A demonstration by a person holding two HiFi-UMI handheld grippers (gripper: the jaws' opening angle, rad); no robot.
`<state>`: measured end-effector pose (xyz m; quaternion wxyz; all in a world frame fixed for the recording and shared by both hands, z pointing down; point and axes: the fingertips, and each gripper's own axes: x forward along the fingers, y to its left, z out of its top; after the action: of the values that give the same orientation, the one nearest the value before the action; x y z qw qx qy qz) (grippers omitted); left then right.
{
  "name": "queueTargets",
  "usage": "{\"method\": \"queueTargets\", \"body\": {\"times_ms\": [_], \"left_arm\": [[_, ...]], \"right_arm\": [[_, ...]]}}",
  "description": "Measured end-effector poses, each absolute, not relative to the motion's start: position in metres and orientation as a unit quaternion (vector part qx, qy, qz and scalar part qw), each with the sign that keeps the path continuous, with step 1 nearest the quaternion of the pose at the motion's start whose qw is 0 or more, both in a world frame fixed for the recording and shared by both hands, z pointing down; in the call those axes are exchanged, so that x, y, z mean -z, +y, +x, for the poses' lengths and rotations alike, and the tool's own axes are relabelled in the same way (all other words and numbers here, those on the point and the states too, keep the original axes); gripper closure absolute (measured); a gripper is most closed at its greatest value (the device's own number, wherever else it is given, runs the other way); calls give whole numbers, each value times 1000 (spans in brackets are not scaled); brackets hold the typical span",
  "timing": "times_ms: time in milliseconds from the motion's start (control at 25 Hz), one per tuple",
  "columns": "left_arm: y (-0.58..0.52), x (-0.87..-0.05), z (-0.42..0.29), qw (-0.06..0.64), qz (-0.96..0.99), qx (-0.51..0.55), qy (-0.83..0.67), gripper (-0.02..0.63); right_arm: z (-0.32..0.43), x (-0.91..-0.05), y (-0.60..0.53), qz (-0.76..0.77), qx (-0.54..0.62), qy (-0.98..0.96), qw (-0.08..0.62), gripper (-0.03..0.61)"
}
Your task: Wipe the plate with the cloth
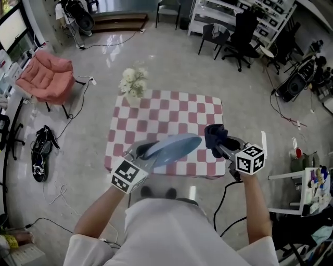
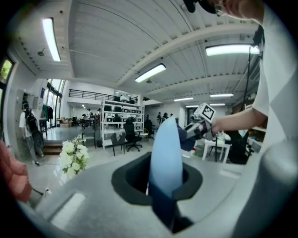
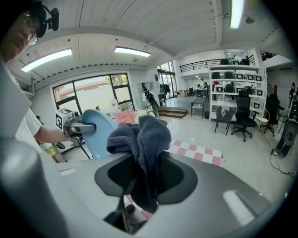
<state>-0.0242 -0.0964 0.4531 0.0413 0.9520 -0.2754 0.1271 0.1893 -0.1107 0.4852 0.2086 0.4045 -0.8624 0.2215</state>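
Gripping blue plate [image 1: 174, 146] rim: left gripper [image 1: 141, 151]; right gripper [image 1: 218, 143] clamped on dark cloth [image 1: 214, 134], beside plate.

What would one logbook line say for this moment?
left claw: shut on blue plate | right claw: shut on dark cloth | both held above checkered table | cloth near plate rim

A glossy grey floor [image 1: 250, 88] fills the head view, with a table under a pink-and-white checked cloth [image 1: 171, 111] at centre and a bunch of white flowers [image 1: 132, 82] at its upper left corner. A pink cushioned chair [image 1: 47, 78] stands upper left; black office chairs [image 1: 239, 31] and white shelving [image 1: 229, 10] stand upper right. In the left gripper view, strip lights [image 2: 149, 73] run across a white ribbed ceiling [image 2: 107, 37]. Large windows [image 3: 93, 100] show at the left of the right gripper view.
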Motion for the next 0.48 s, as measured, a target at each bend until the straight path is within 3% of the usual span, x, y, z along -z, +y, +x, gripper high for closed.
{"method": "queueTargets", "body": {"times_ms": [480], "left_arm": [[-78,-444,-5,-83,953,-183,-226,571]], "right_arm": [[143,-442,-121,307,-262,-891,208,445]]}}
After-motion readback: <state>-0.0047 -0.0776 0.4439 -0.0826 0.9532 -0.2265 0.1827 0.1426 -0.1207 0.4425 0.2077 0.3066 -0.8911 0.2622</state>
